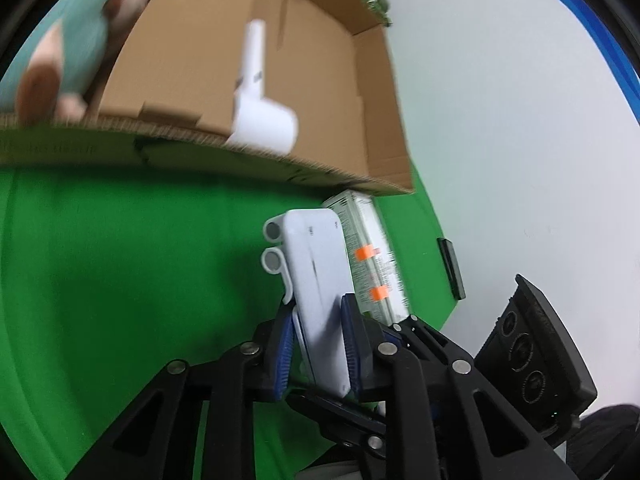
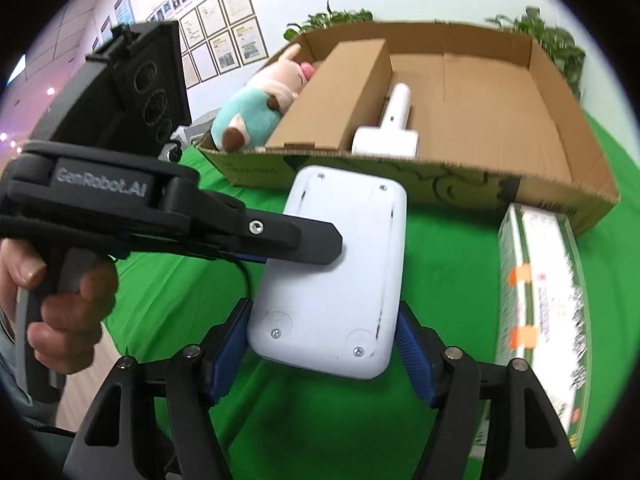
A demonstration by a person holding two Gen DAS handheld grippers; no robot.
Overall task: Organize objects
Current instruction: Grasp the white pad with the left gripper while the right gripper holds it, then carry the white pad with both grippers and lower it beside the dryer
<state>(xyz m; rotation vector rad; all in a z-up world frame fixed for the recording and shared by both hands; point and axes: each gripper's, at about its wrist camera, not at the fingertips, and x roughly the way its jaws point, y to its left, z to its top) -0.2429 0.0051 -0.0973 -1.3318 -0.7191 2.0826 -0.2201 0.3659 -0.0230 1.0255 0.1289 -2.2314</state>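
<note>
A flat white plastic device (image 2: 332, 272) with rounded corners is held in the air above the green cloth. My left gripper (image 1: 320, 344) is shut on it (image 1: 320, 280), seen edge-on; in the right wrist view its black finger (image 2: 296, 240) lies across the device's top. My right gripper (image 2: 324, 352) stands open with its blue pads on either side of the device's near end; I cannot tell whether they touch it. Behind is an open cardboard box (image 2: 480, 184) holding a white lint roller (image 2: 390, 132), a brown carton (image 2: 336, 96) and a plush toy (image 2: 256, 108).
A green-and-white printed box (image 2: 540, 304) with orange tabs lies on the green cloth (image 2: 172, 292) in front of the cardboard box, to the right; it shows behind the device in the left wrist view (image 1: 372, 256). Potted plants (image 2: 548, 36) and a white wall stand behind.
</note>
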